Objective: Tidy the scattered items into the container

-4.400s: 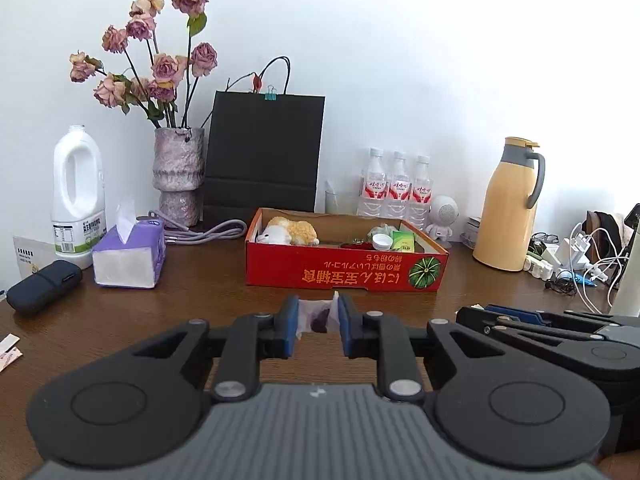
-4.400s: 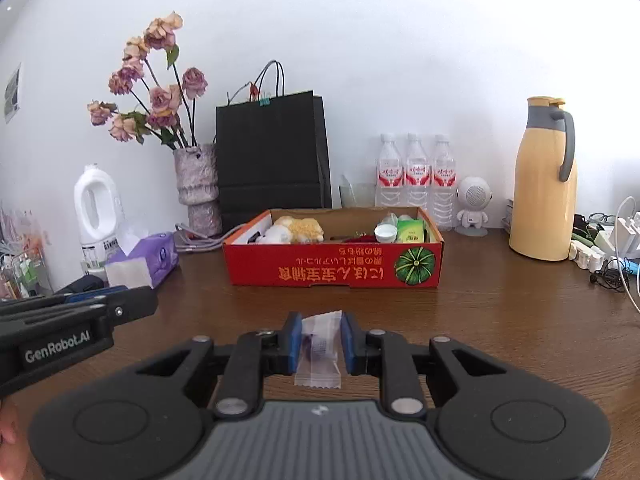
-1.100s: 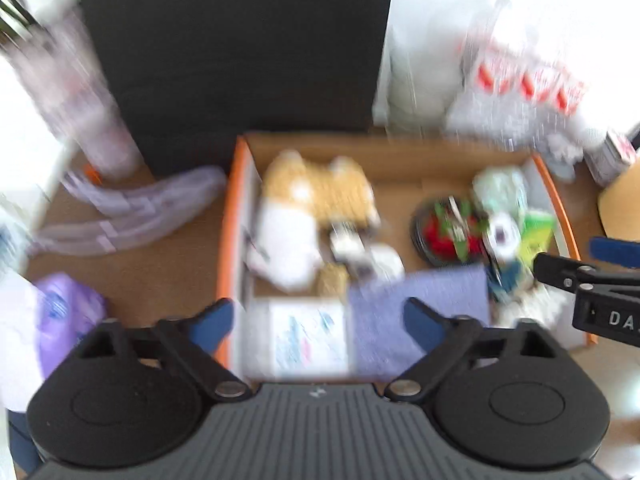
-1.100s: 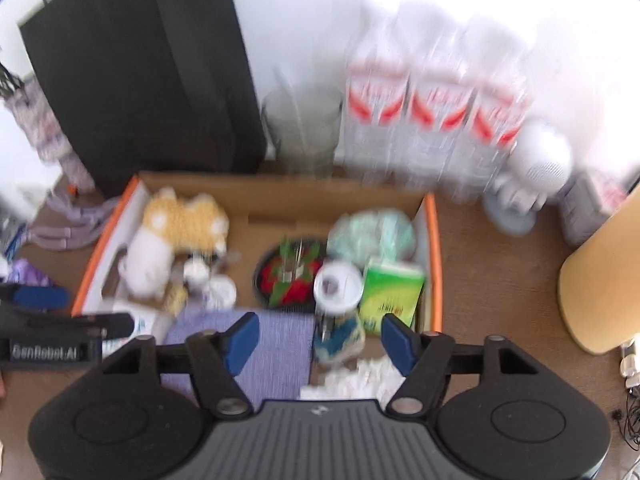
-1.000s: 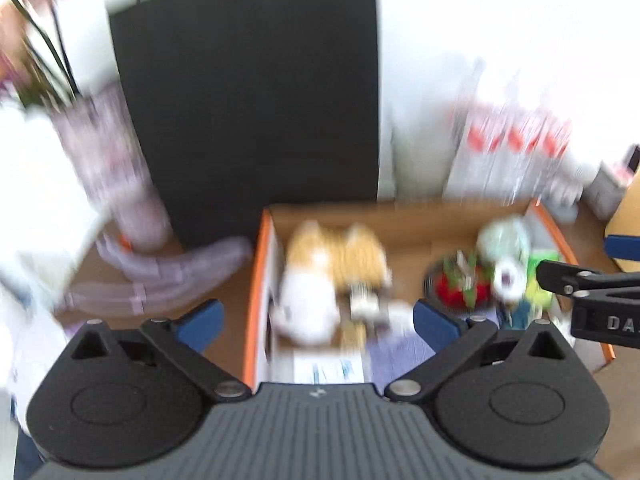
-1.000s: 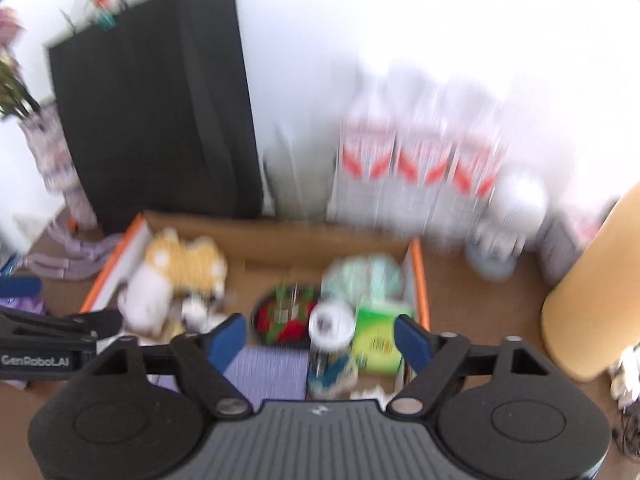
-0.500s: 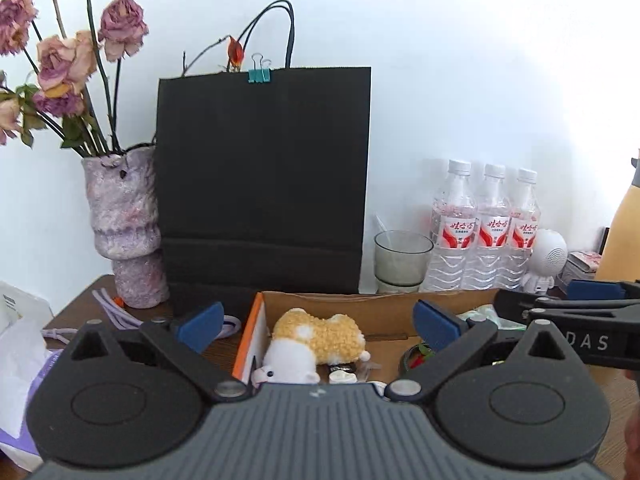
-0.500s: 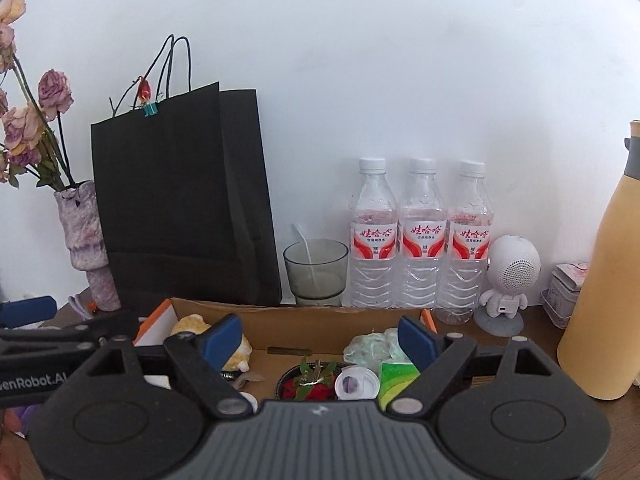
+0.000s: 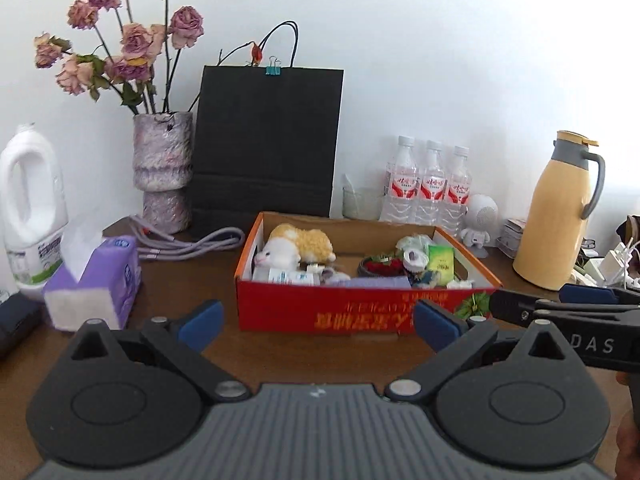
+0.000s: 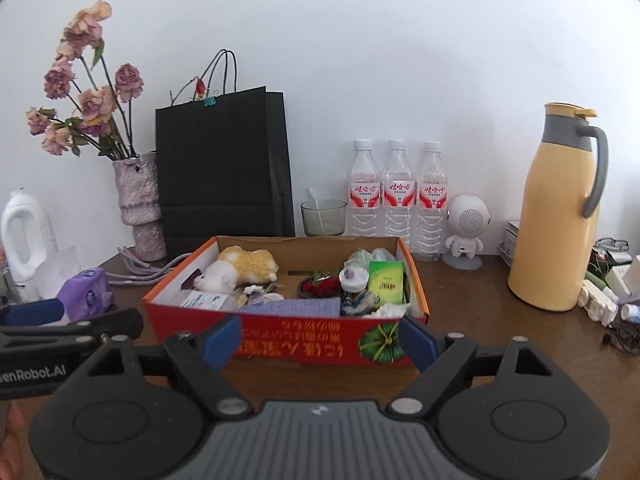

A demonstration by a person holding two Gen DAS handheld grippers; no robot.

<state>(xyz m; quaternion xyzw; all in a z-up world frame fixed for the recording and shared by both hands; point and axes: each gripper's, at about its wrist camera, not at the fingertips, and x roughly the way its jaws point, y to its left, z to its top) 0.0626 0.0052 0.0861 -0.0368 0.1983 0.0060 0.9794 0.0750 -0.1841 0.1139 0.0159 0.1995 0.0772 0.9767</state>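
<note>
Cardboard, red outside and plain brown inside, makes the shallow box (image 10: 280, 340) sitting mid-counter (image 10: 500, 360), crowded with a fluffy yellow-and-white plush (image 10: 240, 266), a green packet (image 10: 385, 282), a purple cloth (image 10: 292, 307) and a white tube (image 9: 288, 277). Both the left gripper (image 9: 318, 320) and the right gripper (image 10: 318, 340) hang before it, jaws spread wide, gripping nothing. Behind stand a matte black paper bag (image 10: 224, 168) and three clear bottles (image 10: 396, 196).
</note>
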